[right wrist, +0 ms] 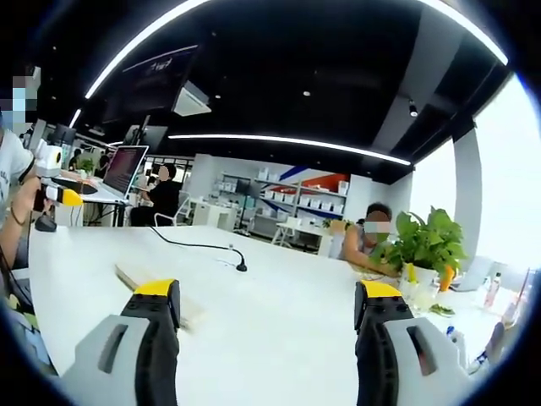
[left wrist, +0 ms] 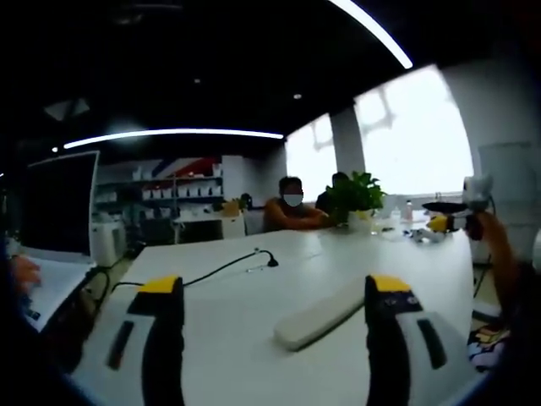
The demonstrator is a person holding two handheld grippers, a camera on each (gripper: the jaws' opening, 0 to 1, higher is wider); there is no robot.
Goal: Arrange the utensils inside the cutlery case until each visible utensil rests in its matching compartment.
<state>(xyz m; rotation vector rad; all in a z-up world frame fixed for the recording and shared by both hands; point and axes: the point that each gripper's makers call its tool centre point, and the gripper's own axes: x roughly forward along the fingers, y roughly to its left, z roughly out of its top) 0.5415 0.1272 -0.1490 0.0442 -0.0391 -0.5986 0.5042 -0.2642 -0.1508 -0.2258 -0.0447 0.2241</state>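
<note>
A long pale closed case (left wrist: 321, 315) lies flat on the white table (left wrist: 254, 338), just ahead of my left gripper (left wrist: 275, 292) and nearer its right jaw. That gripper is open with nothing between its yellow-tipped jaws. In the right gripper view a long, thin beige object (right wrist: 133, 278), perhaps the same case, lies on the table (right wrist: 270, 338) and runs behind the left jaw. My right gripper (right wrist: 269, 292) is also open and empty. Each gripper appears small in the other's view, held in a hand: the right one (left wrist: 446, 222) and the left one (right wrist: 61, 196).
A black cable ending in a small stand (left wrist: 269, 260) (right wrist: 241, 267) crosses the table. A potted plant (left wrist: 355, 196) (right wrist: 427, 241) and bottles (right wrist: 494, 292) stand at the far end, where a person (left wrist: 292, 207) sits. A monitor (left wrist: 59, 203) stands to the left.
</note>
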